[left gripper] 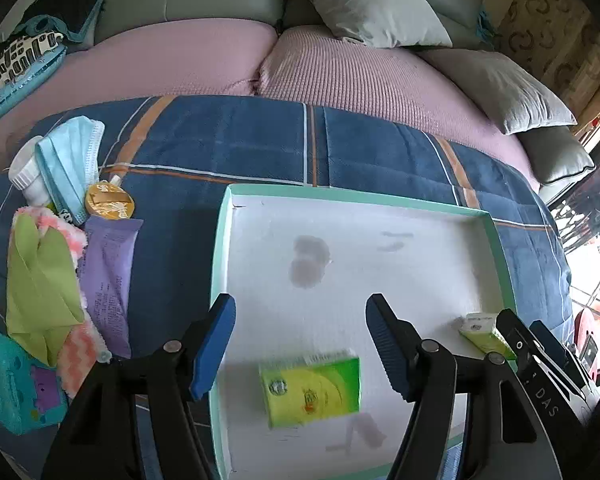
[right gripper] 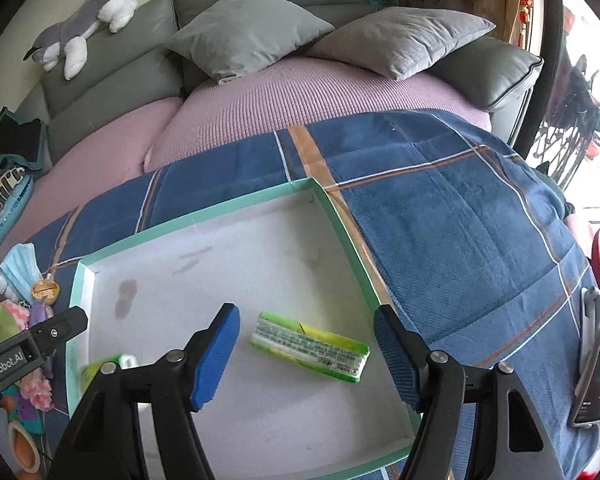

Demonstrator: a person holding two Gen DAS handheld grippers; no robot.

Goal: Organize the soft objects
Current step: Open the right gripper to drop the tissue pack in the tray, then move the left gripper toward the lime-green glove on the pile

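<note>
Here, left gripper point(left gripper: 300, 344) spread wide over the near-left part of the tray point(left gripper: 380, 200), nothing between the blue pads point(left gripper: 214, 348), nothing pressed. Just below that gap, lying loose on the white tray floor: a green tissue pack point(left gripper: 312, 390), blurred, clear of both pads. Left pad overhanging the tray's left rim; right pad well inside the floor.

Right gripper point(right gripper: 306, 354) likewise spread wide, gripping nothing, over the near-right part of the tray. Between its pads but apart from both: a second green tissue pack point(right gripper: 310, 346), flat on the tray floor, slanting toward the tray's near-right corner. Right pad sitting at the tray's right rim.

Beyond both packs, toward the far rim of the tray: bare white floor with a few grey smudges, plenty of free room. Teal rim low all round.

Left of the tray, on the blue plaid blanket point(left gripper: 240, 140): a crowded pile, namely face mask point(left gripper: 70, 160), white bottle point(left gripper: 28, 176), gold disc point(left gripper: 109, 200), purple packet point(left gripper: 108, 280), green glove point(left gripper: 40, 280), pink fluffy cloth point(left gripper: 74, 236), teal wipes pack point(left gripper: 12, 384). Purple packet near the tray's left rim, a strip of blanket between.

Right of the tray: open blanket, then a phone point(right gripper: 598, 352) at the blanket's edge.

Behind the tray: pink sofa cover point(right gripper: 280, 100), grey cushions point(right gripper: 248, 28), plush dog point(right gripper: 84, 20).
</note>
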